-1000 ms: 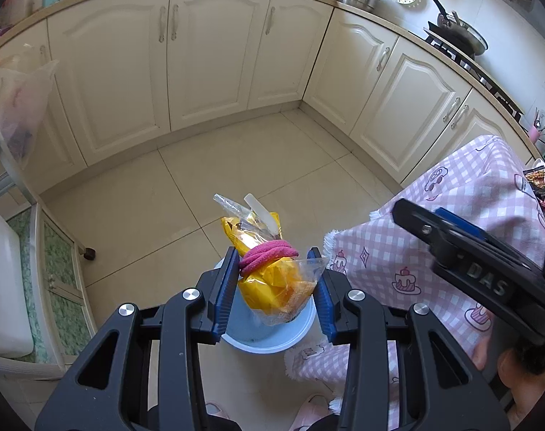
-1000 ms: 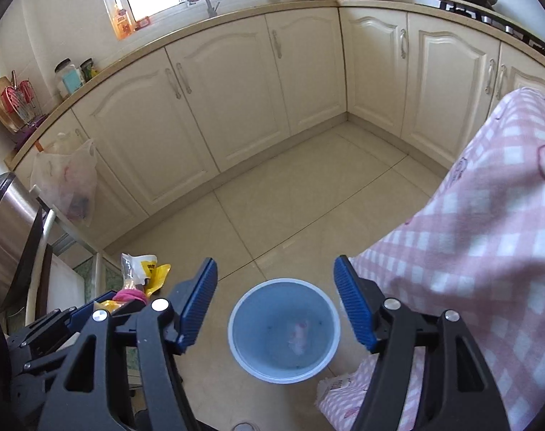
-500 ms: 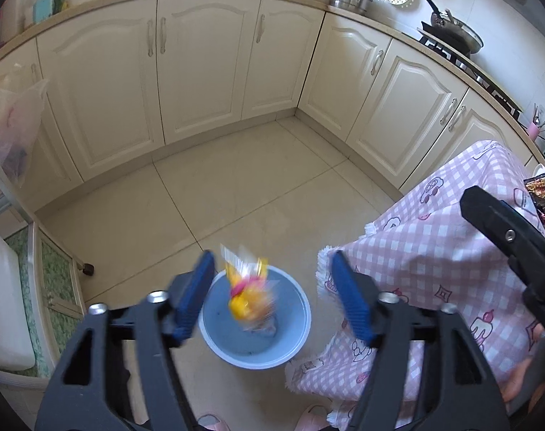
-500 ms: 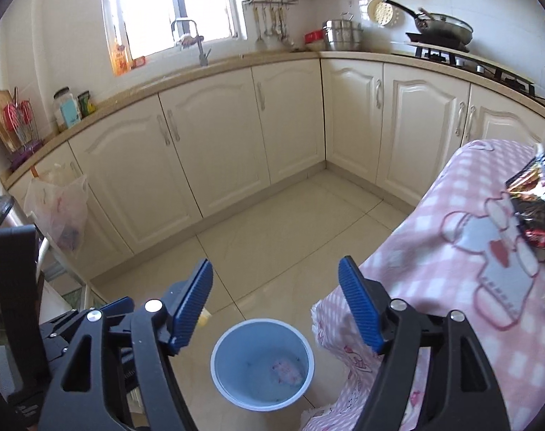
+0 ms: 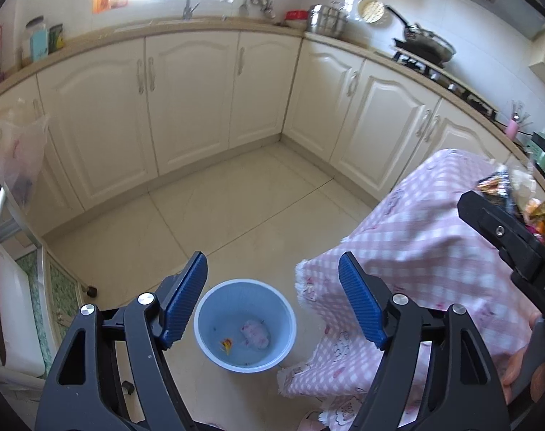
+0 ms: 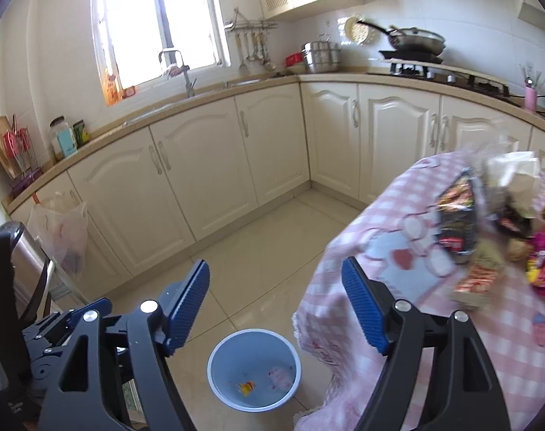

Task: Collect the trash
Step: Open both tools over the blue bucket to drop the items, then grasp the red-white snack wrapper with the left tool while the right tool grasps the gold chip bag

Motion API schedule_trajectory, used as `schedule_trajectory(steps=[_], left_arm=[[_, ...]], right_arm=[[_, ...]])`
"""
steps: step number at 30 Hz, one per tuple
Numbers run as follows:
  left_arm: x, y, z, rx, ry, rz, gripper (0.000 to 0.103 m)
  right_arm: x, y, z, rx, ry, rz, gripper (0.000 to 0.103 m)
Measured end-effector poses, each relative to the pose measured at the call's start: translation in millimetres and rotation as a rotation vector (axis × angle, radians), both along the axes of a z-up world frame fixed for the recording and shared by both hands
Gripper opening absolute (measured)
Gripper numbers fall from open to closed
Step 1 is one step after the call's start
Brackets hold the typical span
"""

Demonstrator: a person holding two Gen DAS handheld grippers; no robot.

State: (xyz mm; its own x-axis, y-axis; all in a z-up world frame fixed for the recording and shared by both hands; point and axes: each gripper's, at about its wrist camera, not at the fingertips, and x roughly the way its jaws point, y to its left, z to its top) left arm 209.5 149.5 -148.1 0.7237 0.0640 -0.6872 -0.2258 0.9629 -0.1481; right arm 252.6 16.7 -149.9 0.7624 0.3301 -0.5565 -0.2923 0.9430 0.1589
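- Here the left claw [image 5: 272, 301] hangs high above the floor, tilted down, its blue-padded fingers [image 5: 184, 305] spread wide with nothing between them.
- Seen between those fingers, the blue bin [image 5: 244, 325] stands on the tiled floor [image 5: 236, 208], just beside the hanging edge of the pink checked cloth [image 5: 409, 251].
- Inside the bin lie a yellow-orange wrapper [image 5: 226, 344] and a pale pink crumpled piece [image 5: 255, 334], side by side on the bottom.
- The right claw [image 6: 275, 303] is likewise wide apart and holds nothing; it points forward and slightly down, towards the cabinets [image 6: 208, 165], with the bin low in its view.
- In the left view, the right claw's black frame crosses the right edge above the cloth, with the person's fingers [image 5: 516, 370] wrapped on its handle below.
- In the right view, the left claw's frame sits at the lower left, close beside the right one.
- On the cloth-covered worktop [image 6: 452, 287] a heap of snack wrappers [image 6: 488, 230] remains at the right, blurred: a dark packet, orange and magenta ones, and something white behind.
- A clear plastic bag [image 6: 62, 231] hangs from the cabinet run at the left; a pan [image 6: 414, 41] sits on the stove at the back.
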Motion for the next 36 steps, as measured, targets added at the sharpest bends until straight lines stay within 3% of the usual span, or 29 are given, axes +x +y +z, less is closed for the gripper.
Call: schedule_trajectory(steps=[5,8,15,23,29,36], left_arm=[[-15.0,-31.3,29.1,0.023,-0.061,-0.069,0.073],[-20.5,-55.4,45.1,0.037,-0.099,-0.121,0.081],[-20.9,-125.1,64.5,0.07,-0.142,-0.293,0.083],[-7.1,-194.8,57.4,0.101,-0.125,-0.431,0.084],[12.2,-224.8,45.9,0.153,-0.094,-0.47,0.084],[40.5,-234.9,32.8,0.152,-0.049,-0.482,0.082]], right_arm=[[-22.5,-39.3,21.9,0.016,-0.043,-0.054,0.075],[-36.0,-66.8,32.6,0.014,-0.067,-0.098,0.076],[-72.2,-159.4,53.9,-0.023,-0.132,-0.284,0.078],[-82.6,-250.1,46.5,-0.033,-0.11,-0.449,0.079],[-69.7,-279.5,34.1,-0.036,-0.061,-0.49,0.08],[-46.8,-292.7,19.4,-0.021,0.023,-0.501,0.081]])
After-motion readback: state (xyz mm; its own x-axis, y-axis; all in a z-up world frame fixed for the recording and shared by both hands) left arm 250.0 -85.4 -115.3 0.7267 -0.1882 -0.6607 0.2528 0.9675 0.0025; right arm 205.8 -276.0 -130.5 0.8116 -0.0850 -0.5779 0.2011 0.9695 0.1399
